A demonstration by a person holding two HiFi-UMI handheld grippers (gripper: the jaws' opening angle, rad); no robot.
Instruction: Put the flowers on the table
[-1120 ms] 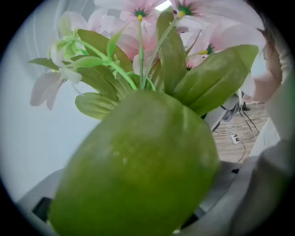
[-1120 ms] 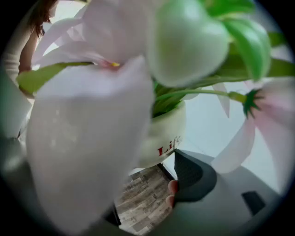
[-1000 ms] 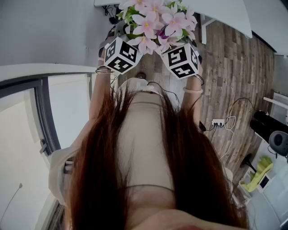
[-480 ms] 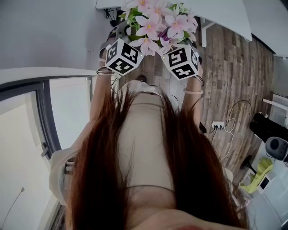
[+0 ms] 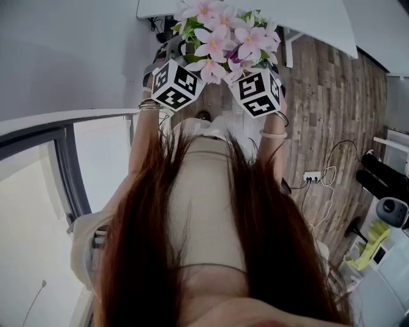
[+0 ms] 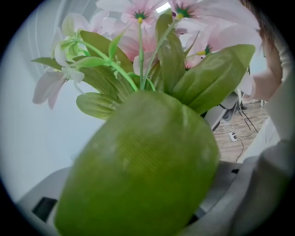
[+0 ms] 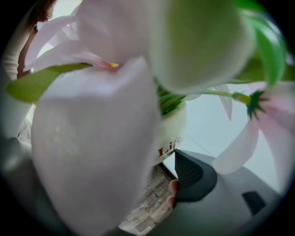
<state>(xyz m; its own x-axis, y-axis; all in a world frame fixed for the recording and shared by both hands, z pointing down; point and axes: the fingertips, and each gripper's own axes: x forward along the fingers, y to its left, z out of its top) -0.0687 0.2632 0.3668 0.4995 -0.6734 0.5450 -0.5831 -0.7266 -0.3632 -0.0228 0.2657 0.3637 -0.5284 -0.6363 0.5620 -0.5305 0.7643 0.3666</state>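
Jaws and gap screened by flowers (image 5: 223, 35)

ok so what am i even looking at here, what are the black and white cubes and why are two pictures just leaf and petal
No robot here: a person holds a tool in each hand. The cubes belong to the left hand-held gripper and the right hand-held gripper.

The head view comes from a camera on the person's head looking steeply down, so you see their hair, their arms and the wooden floor. The pink flowers are up in the air between the two tools, near a white table.

The other two pictures come from a camera on each tool. A green leaf fills the left one, and a petal hides much of the right one, which also shows the white pot. The exact grip cannot be told.
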